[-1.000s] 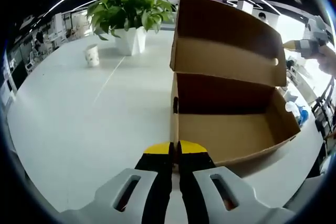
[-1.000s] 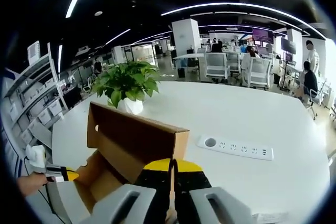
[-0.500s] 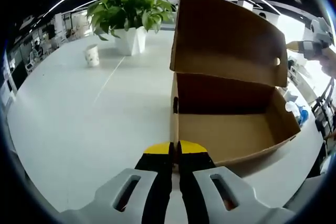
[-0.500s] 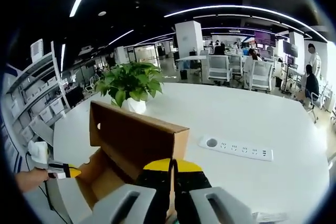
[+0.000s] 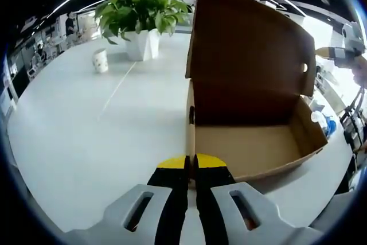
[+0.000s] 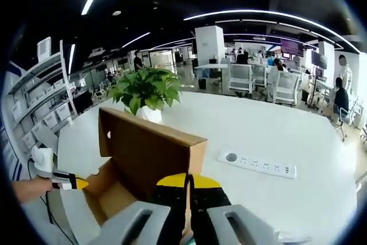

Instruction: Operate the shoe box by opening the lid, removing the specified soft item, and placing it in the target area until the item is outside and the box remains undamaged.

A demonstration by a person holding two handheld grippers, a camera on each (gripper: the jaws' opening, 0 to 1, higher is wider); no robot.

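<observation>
No legible text, label or number on the shoe box (image 5: 246, 113) or anything else.

The shoe box (image 5: 246, 142) lies open from above, its raised lid (image 5: 249, 38) walling off the far side. Left of it the worktop (image 5: 86, 136) runs bare — only a paper cup (image 5: 101, 60) and potted plant (image 5: 143, 18) stand far back.

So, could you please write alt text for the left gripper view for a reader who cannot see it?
An open cardboard shoe box sits on a white table, its lid raised upright and its visible interior bare. The left gripper, jaws together, rests at the box's near corner. A potted plant and a paper cup stand farther back.
</observation>
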